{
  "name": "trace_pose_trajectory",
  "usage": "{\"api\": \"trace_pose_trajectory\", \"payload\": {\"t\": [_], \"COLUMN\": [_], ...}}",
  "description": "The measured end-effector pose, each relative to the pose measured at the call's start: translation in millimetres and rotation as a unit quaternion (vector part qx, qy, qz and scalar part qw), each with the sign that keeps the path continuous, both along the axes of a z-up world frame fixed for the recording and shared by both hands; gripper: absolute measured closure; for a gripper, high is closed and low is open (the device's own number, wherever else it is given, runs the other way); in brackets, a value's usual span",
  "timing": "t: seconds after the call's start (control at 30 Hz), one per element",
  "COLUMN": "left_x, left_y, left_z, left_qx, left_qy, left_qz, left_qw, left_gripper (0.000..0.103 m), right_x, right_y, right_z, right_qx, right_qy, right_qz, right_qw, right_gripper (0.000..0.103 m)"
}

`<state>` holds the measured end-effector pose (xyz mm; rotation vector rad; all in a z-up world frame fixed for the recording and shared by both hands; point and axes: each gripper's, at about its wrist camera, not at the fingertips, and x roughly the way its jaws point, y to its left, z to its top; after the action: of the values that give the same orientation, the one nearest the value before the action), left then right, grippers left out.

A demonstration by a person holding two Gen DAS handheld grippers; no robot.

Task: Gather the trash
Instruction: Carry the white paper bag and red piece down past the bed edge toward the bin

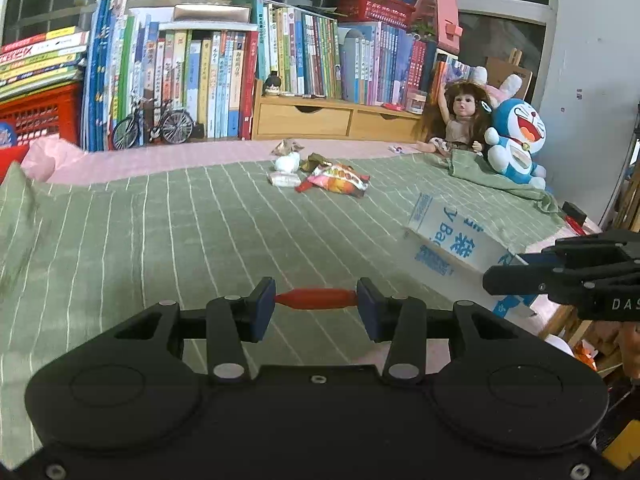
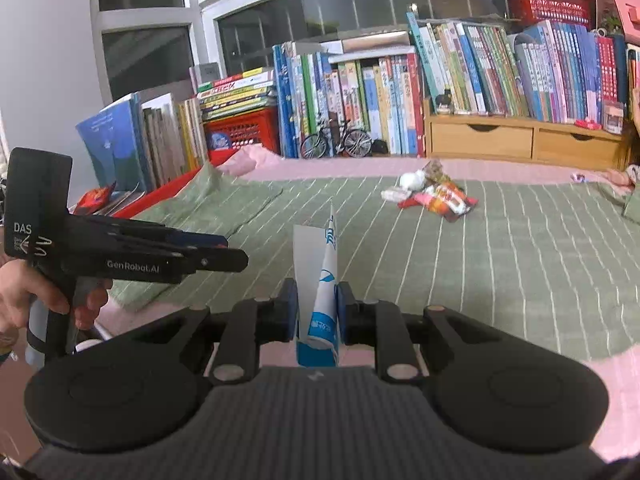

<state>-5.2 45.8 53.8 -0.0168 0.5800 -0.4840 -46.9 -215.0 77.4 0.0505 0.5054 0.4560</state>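
Observation:
My left gripper is shut on a small red wrapped stick, held crosswise between the blue pads above the green striped cloth. My right gripper is shut on a white paper bag with blue print, which stands up edge-on between its fingers. The left wrist view shows that bag from the side, with the right gripper at its near end. A pile of loose trash lies far out on the cloth: a colourful snack wrapper, a white wad and crumpled papers. The right wrist view shows the same pile.
Rows of books line the back, with a wooden drawer unit and a model bicycle. A doll and a blue plush toy sit at the right. A hand holds the left gripper at the left.

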Motion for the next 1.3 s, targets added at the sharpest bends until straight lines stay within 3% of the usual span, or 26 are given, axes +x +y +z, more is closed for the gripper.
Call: {"api": "trace_pose_trajectory", "payload": {"t": [0.3,0.57,0.7,0.8,1.3], "left_x": [-58,-93,-106,-118,-163], "left_y": [6,9,15,15,13], "left_z": [-2,-9,-10,-10,-35], "left_qx": [-0.008,-0.012,-0.040,-0.033,-0.034], "left_qy": [-0.010,-0.006,-0.001,-0.012,0.026], "left_qz": [-0.005,-0.011,-0.013,-0.016,-0.055], "left_qw": [0.9999,0.9998,0.9991,0.9992,0.9976], "left_gripper": [0.061,0.061,0.061,0.061,0.061], "right_x": [-37,-68,-80,-92,-138], "right_y": [2,6,4,2,8], "right_z": [-11,-19,-27,-34,-55], "right_qx": [0.009,0.006,0.013,0.014,0.020], "right_qy": [0.018,0.021,0.033,0.043,0.075], "right_qz": [0.008,0.007,0.003,0.000,0.004], "right_qw": [1.000,1.000,0.999,0.999,0.997], "right_gripper": [0.080,0.080,0.080,0.080,0.080]}}
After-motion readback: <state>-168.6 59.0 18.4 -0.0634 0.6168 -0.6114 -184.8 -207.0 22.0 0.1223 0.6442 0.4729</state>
